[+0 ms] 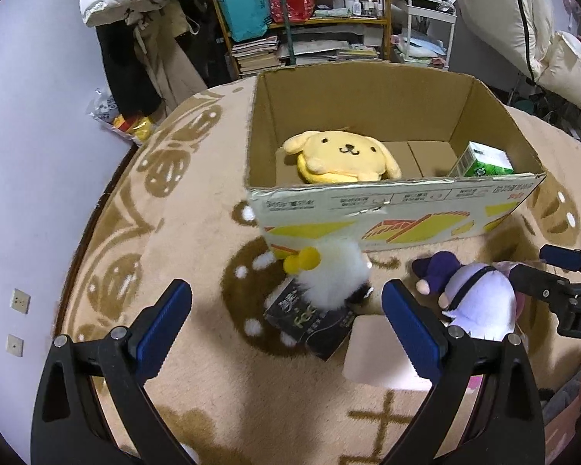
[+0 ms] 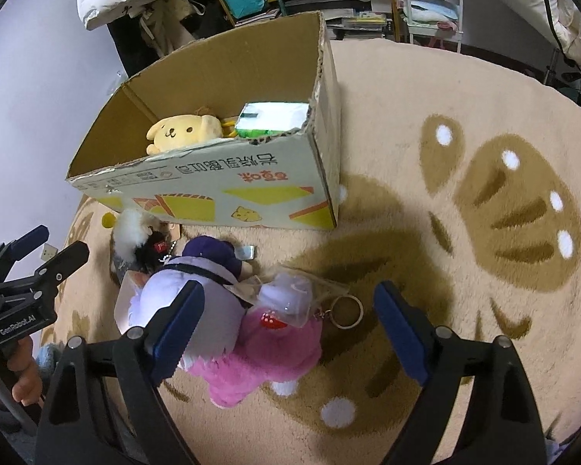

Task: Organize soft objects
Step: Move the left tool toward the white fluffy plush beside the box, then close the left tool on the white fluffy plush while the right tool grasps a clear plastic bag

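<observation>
An open cardboard box [image 1: 399, 209] [image 2: 220, 190] stands on the rug. It holds a yellow dog plush [image 1: 341, 155] [image 2: 182, 131] and a green-white tissue pack [image 1: 484, 162] [image 2: 271, 118]. In front of it lie a fluffy white plush [image 1: 337, 275] [image 2: 133, 228] on a black packet [image 1: 313, 321], a lilac-and-purple plush [image 1: 476, 294] [image 2: 197, 283] and a pink plush [image 2: 263, 352] with a bagged keyring [image 2: 346, 312]. My left gripper [image 1: 286, 329] is open above the white plush. My right gripper [image 2: 290, 317] is open over the pink plush.
A beige rug with brown paw patterns [image 2: 484, 201] covers the floor. A white card [image 1: 379, 352] lies by the black packet. Cluttered shelves [image 1: 310, 19], hanging coats [image 1: 135, 38] and a wall at the left stand behind the box.
</observation>
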Tool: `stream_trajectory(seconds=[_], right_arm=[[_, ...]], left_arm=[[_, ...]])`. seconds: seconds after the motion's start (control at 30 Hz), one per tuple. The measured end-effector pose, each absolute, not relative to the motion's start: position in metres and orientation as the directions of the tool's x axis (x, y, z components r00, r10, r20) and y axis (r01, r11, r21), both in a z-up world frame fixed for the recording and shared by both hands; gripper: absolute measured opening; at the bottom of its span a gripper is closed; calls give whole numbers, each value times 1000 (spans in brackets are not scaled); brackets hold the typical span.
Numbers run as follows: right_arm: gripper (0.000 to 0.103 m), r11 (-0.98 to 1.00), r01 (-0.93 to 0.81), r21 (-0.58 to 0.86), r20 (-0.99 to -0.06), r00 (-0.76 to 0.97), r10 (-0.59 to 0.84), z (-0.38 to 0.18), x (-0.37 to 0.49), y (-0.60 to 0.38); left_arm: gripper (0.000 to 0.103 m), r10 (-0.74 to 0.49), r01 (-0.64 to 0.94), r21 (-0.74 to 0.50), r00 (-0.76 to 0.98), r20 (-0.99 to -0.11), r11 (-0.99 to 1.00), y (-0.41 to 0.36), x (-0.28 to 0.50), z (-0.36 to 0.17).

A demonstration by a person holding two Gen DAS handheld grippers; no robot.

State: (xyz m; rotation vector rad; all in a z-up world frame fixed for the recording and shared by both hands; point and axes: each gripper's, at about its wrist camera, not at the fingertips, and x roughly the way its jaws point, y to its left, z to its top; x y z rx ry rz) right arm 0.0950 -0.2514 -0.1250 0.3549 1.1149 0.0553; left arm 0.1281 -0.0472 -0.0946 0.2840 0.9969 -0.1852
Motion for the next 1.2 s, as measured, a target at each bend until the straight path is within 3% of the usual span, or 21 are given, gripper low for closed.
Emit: stream_trajectory(seconds=[0.07, 0.17, 0.27, 0.73, 0.9, 1.0, 1.07, 1.2], right_arm=[[81, 941, 137, 309, -868, 445, 220, -126, 96, -253], [78, 937, 146, 318, -871, 436, 228, -129, 99, -255], [64, 932, 145, 331, -869, 432, 242, -132, 102, -257], [54, 915, 185, 360, -858, 451, 246, -130, 113, -274], [48, 909, 225, 352, -869, 440, 228, -134, 117, -284], [47, 912, 209, 352, -868, 439, 234, -133, 118, -283], [46, 920, 190, 343, -870, 435, 234, -133, 119, -279], [46, 934, 165, 318, -876, 429, 222, -135, 121, -270]], left_arm=[[98, -28, 289, 148, 526, -850, 946, -50, 132, -100], [98, -29, 301, 146, 509, -860, 942, -55, 139, -109], [98, -23, 305, 146, 490, -871, 941, -59, 145, -119], [96, -27, 332, 134, 437, -899, 934, -71, 160, -148], [82, -42, 329, 113, 428, -903, 937, -72, 164, -151], [68, -60, 327, 86, 413, -909, 941, -69, 168, -154], [53, -74, 327, 68, 403, -912, 943, -67, 170, -156], [37, -137, 330, -5, 379, -915, 944, -63, 172, -153]])
